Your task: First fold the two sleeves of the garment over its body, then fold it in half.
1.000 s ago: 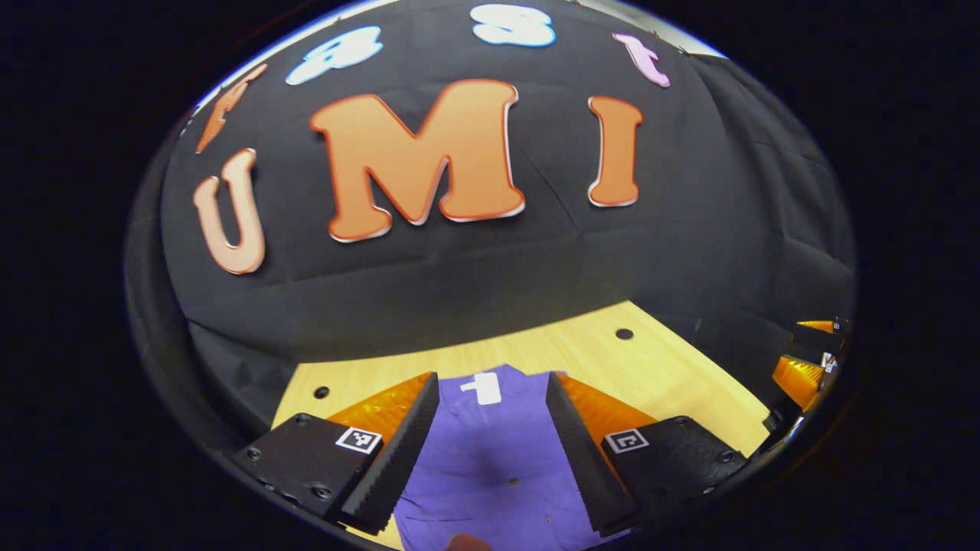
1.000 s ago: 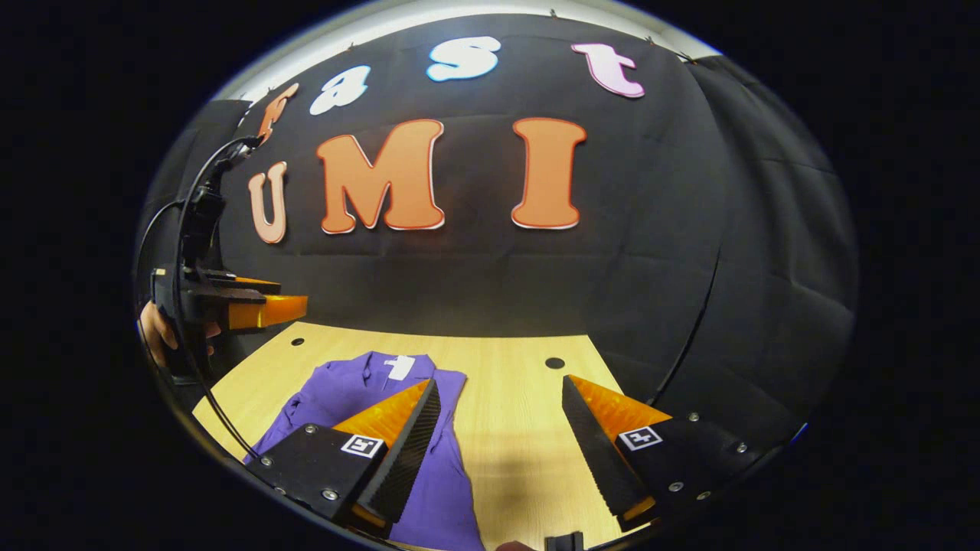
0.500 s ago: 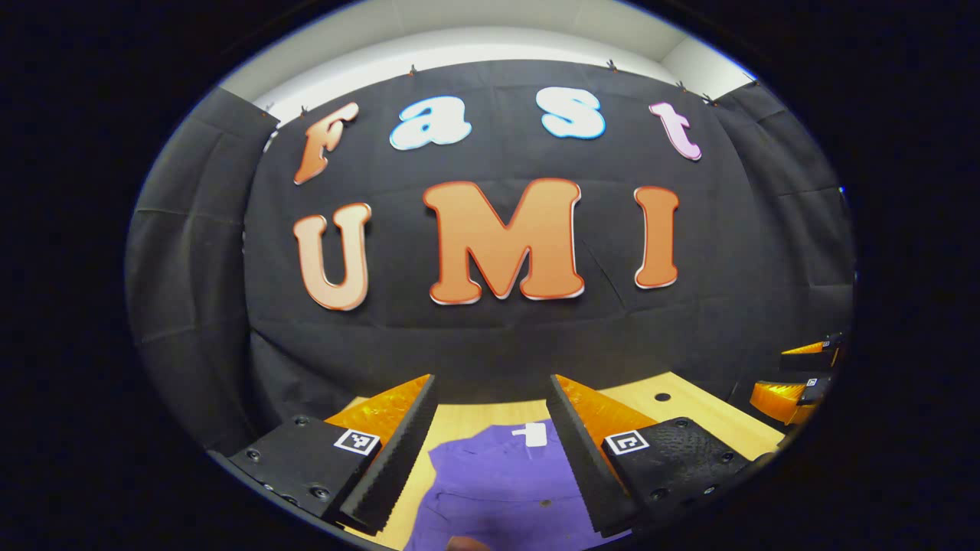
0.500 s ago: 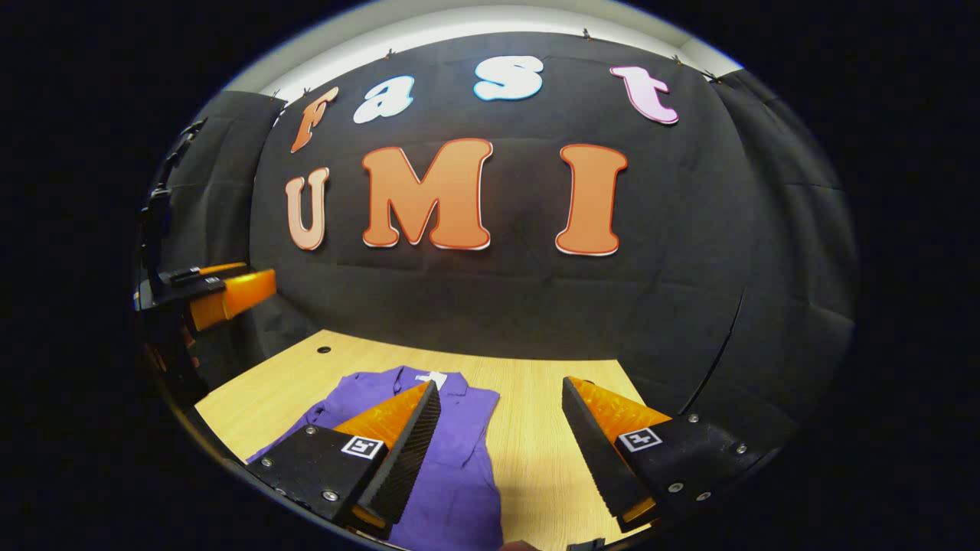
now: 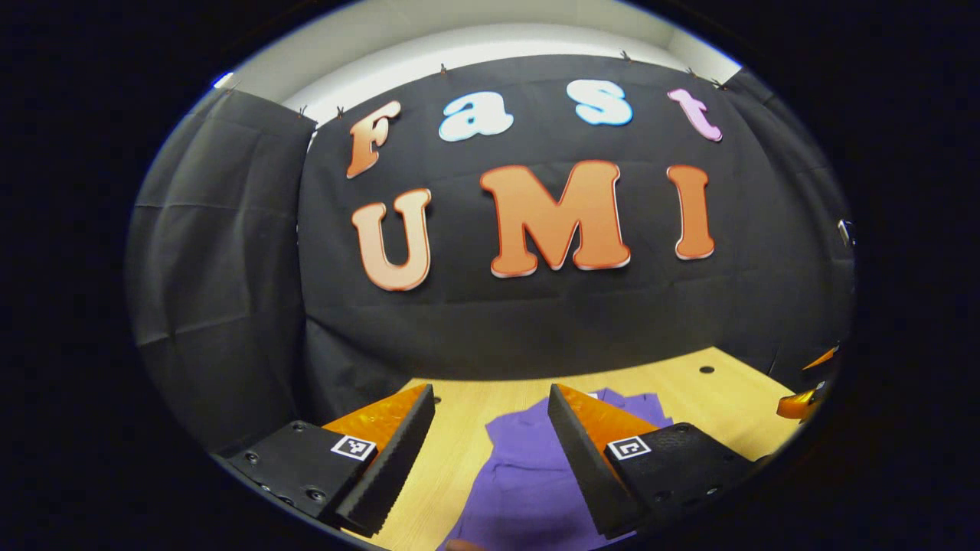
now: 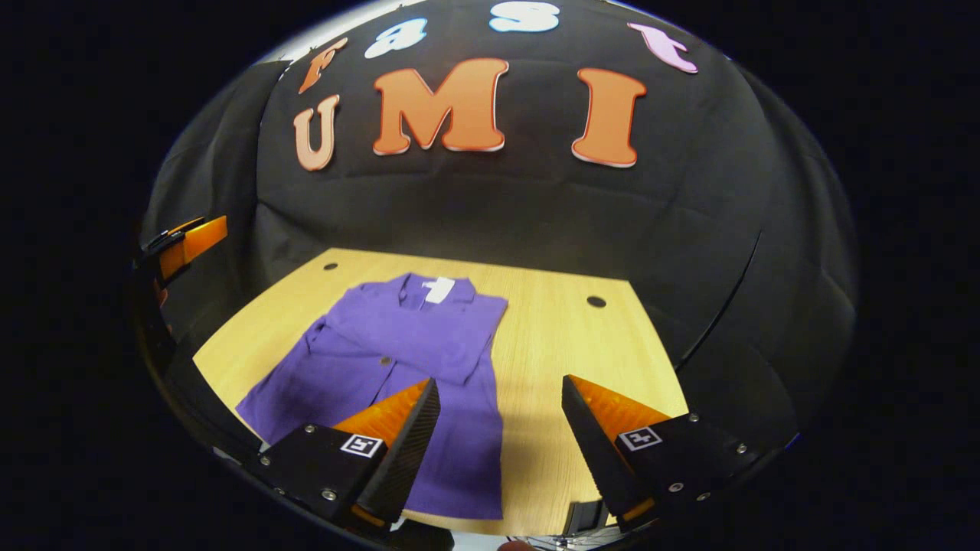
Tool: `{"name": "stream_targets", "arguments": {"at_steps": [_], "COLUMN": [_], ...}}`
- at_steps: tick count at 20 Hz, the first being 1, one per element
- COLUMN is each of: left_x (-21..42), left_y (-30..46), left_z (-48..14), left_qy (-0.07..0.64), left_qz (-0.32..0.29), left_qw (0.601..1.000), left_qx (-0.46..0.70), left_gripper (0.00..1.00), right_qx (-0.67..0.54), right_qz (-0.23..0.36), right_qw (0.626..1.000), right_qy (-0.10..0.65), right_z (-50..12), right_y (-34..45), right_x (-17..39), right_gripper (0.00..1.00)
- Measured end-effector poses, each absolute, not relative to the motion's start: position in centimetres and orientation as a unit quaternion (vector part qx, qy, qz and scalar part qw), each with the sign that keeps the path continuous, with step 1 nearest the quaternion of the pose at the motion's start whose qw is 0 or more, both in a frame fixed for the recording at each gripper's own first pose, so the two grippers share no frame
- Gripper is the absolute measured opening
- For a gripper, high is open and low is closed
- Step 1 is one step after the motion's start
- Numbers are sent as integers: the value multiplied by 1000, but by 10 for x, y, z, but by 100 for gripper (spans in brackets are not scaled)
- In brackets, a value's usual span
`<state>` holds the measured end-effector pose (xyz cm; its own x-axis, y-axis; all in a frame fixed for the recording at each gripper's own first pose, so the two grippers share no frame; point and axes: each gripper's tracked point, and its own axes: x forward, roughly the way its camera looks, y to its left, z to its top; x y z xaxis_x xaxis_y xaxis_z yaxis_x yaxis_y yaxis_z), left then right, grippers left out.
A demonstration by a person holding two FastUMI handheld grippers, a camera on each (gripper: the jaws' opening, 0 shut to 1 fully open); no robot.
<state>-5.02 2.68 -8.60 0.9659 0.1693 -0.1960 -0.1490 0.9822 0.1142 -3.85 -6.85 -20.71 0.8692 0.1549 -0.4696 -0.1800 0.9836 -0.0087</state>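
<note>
Sleeves look folded over purple garment (image 6: 406, 344), lower centre on table (image 6: 566, 337); left gripper (image 5: 490, 451) and right gripper (image 6: 501, 448) spread apart, holding nothing; halving fold next: grasp the hem

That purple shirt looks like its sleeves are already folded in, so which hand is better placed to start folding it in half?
The right, probably. Its tool hangs open just above the purple shirt's near hem. The left tool is also open but sits higher, aimed mostly at the wall.

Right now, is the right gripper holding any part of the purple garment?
No, the right gripper is open above the table, with nothing between its fingers, and the purple garment lies flat.
</note>
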Motion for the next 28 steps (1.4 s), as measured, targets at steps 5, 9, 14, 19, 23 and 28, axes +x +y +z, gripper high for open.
{"name": "stream_targets", "arguments": {"at_steps": [5, 9, 14, 19, 23, 28], "left_x": [-68, -89, -132, -169, -195, -217], "left_y": [29, 27, 26, 32, 48, 61], "left_z": [-157, -215, -286, -338, -380, -408], "left_qy": [206, 297, 405, 501, 568, 634], "left_qz": [57, 38, 28, 30, 42, 38], "left_qw": [975, 952, 912, 865, 821, 767], "left_qx": [56, 57, 58, -6, -49, -85], "left_gripper": [94, 94, 96, 96, 96, 98], "right_qx": [-21, -13, -10, 7, 16, 1], "right_qz": [101, 109, 114, 116, 118, 121], "right_qw": [940, 916, 888, 860, 845, 826], "right_qy": [325, 385, 446, 496, 521, 550], "right_z": [-267, -306, -346, -377, -388, -403], "right_y": [-65, -63, -61, -58, -55, -55], "right_x": [-58, -83, -106, -119, -123, -134], "right_gripper": [96, 97, 96, 97, 97, 97]}}
